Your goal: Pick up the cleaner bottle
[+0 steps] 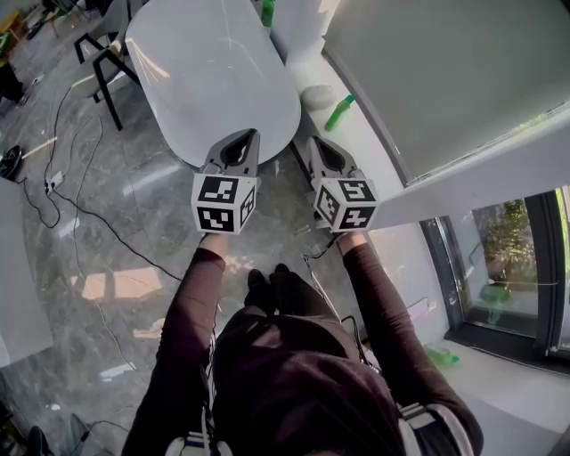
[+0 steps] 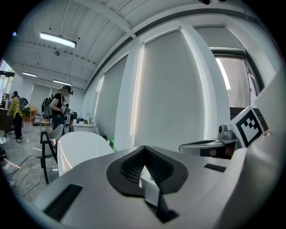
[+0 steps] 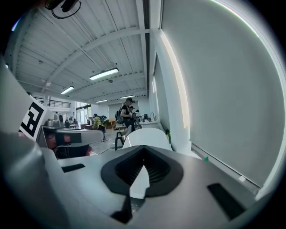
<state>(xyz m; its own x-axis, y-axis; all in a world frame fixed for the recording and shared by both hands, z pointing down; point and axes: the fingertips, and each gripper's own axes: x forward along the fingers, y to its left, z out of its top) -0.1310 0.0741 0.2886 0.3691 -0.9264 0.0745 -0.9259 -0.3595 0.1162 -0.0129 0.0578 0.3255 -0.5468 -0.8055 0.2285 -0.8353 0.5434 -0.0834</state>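
Bright green is shown on the cleaner bottle [image 1: 339,113], picked out against the white ledge [image 1: 374,151] and the glossy white table [image 1: 214,71]. The left gripper [image 1: 241,135] and right gripper [image 1: 317,142] are seen in pale grey with black jaw pads, each cube patterned in black-and-white squares. Grey marbled veining is carried across the floor [image 1: 116,232], and dark maroon is worn on the sleeves [image 1: 191,312].

Two grey hand-held grippers, left gripper [image 1: 241,135] and right gripper [image 1: 314,141]. One white oval table [image 1: 214,71] ahead. Two green plastic bottles ahead of the right gripper: near bottle [image 1: 339,113], far bottle [image 1: 267,11].
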